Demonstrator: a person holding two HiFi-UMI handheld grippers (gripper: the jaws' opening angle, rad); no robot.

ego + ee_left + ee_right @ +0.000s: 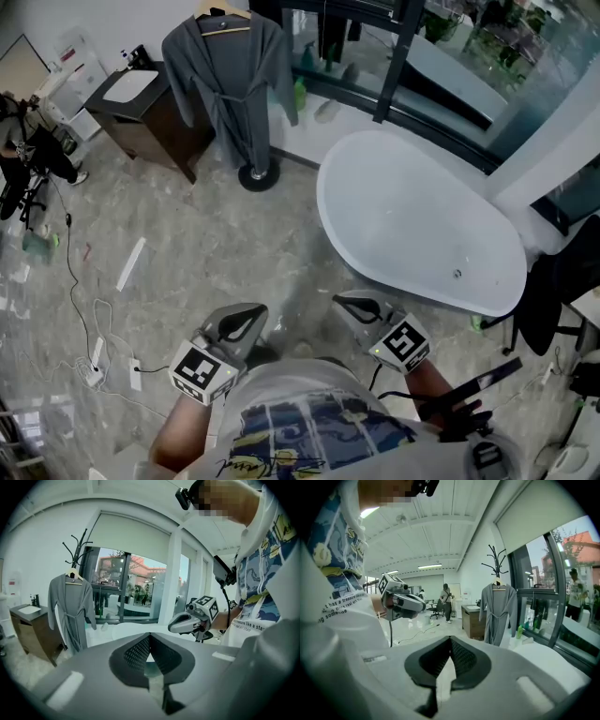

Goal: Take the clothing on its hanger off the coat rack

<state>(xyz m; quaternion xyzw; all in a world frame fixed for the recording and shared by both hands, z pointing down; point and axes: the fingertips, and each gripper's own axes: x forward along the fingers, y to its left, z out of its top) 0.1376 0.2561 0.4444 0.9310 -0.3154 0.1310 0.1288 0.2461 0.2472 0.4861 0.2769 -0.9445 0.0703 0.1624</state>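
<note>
A grey robe (228, 80) hangs on a wooden hanger (223, 19) on the black coat rack, whose round base (258, 176) stands on the floor far ahead of me. In the left gripper view the robe (70, 609) is at the left, under the rack's hooks (77, 550); the right gripper view has the robe (498, 613) right of centre. My left gripper (260, 311) and right gripper (339, 299) are held close to my body, far from the robe. Both have their jaw tips together, with nothing between them, (149, 636) (451, 641).
A white bathtub (422, 220) lies to the right of the rack, along the dark-framed window. A dark vanity cabinet (155, 117) with a sink stands left of the robe. Cables and a power strip (94, 370) lie on the floor at left, where a person (28, 141) stands.
</note>
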